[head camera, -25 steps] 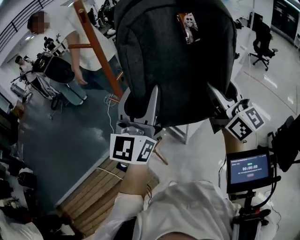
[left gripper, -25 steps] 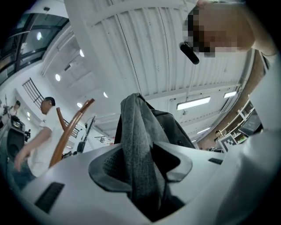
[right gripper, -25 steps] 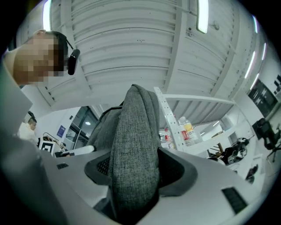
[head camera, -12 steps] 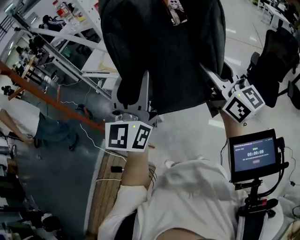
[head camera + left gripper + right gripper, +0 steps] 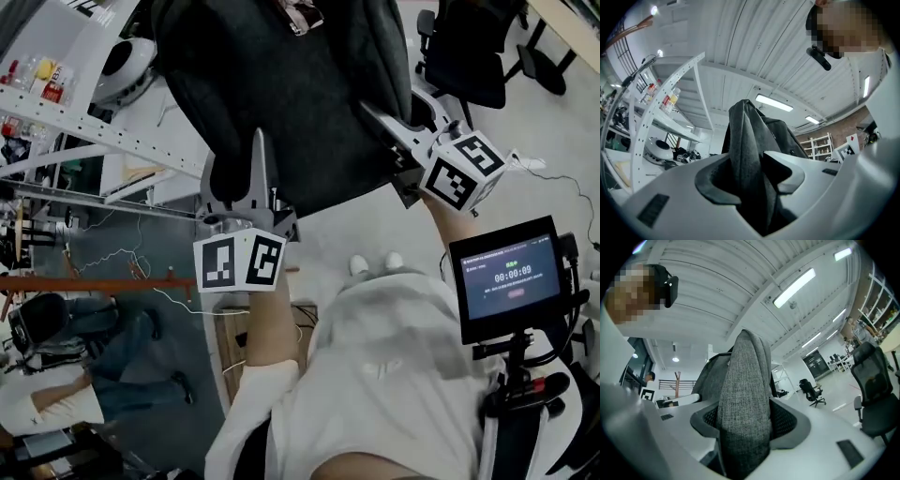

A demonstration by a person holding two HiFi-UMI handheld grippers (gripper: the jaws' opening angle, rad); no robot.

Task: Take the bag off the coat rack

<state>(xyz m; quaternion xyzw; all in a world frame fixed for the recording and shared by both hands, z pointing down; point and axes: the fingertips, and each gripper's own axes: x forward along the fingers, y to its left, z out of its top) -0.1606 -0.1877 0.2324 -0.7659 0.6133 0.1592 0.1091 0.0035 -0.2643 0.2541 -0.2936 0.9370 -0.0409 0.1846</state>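
Dark grey woven fabric bag (image 5: 291,103): the largest thing in the head view. It hangs in the air in front of me, carried between my two grippers and above the grey floor (image 5: 141,375). No hook or peg touches it in any view, so I judge it already clear of the coat rack.

White metal shelving (image 5: 66,141): stands left of the bag and near its lower corner. This is the obstacle to steer round.

Orange wooden bar (image 5: 84,281): low on the left and well apart from the bag. It may be part of the rack; I cannot tell.

Left gripper (image 5: 752,178): my fingers (image 5: 712,183) are clamped on a bunched fold of the bag's fabric, which fills the gap between them.

Right gripper (image 5: 743,420): my fingers (image 5: 787,420) are closed on a second, lighter grey fold in the same way.

Small printed tag (image 5: 300,14): sits at the bag's upper edge and faces me.

Handling: each grip holds loose cloth and not a strap, so the cloth could creep out under the load. I judge it best to press both sides equally, move them together at one height, and carry the bag away from the shelving.
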